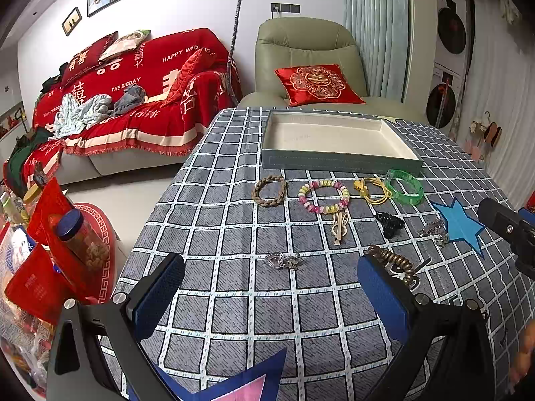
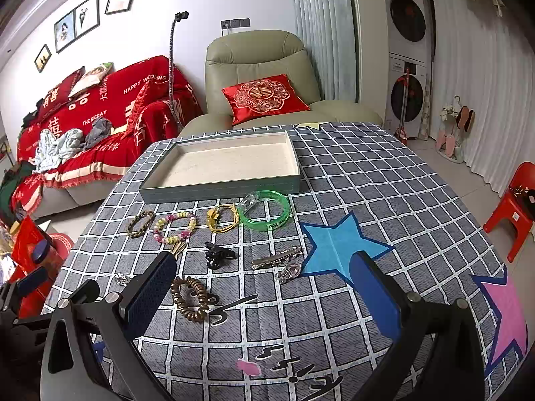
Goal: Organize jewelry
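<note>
Between tray (image 2: 214,192) edge and wide, empty jaws (both grippers), scattered jewelry on cloth (image 2: 367,180).

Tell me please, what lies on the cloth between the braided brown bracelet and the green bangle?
Two pieces: the pastel bead bracelet, then the yellow cord bracelet touching the green bangle. The braided brown bracelet ends the row. The left wrist view shows it best.

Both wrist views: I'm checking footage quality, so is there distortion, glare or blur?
Left wrist view: fisheye bends the grey-rimmed cream tray, dark vignette in the corners, jewelry sharp. Right wrist view: same bowing, clear green plastic bangle glints slightly, no motion blur.
</note>
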`<state>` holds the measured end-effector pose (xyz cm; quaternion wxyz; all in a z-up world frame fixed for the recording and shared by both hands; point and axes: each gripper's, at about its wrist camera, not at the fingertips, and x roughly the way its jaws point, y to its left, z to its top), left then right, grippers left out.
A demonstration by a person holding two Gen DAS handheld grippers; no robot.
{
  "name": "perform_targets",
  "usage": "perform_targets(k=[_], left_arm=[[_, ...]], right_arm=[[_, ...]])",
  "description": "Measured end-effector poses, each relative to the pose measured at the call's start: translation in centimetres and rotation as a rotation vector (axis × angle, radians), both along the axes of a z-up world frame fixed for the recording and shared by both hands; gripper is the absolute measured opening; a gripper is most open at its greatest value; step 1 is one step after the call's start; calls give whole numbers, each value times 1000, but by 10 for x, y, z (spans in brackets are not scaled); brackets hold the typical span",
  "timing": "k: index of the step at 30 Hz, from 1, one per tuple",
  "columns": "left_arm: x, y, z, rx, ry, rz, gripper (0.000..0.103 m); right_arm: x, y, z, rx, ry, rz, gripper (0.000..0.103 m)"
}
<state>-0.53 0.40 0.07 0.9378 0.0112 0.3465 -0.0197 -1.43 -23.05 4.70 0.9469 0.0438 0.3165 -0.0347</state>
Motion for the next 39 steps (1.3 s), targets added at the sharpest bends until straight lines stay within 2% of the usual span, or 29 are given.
perform_targets(k=[15, 21, 25, 30, 34, 39], left_arm=[[2, 1, -9, -3, 23, -2, 103], [15, 12, -17, 6, 76, -19, 103], [30, 22, -26, -24, 139, -90, 103], [43, 34, -31, -2, 158, -113, 103], [54, 40, -36, -17, 189, -125, 103], [65, 31, -41, -17, 211, -145, 103]], right_arm=[[0, 2, -3, 2, 17, 1, 103], [1, -8, -14, 12, 77, -13, 103], [7, -24, -25, 33, 134, -35, 103], [16, -37, -38, 51, 182, -59, 103], [27, -42, -49, 79, 223, -53, 103], [44, -41, -64, 76, 270, -50, 103]])
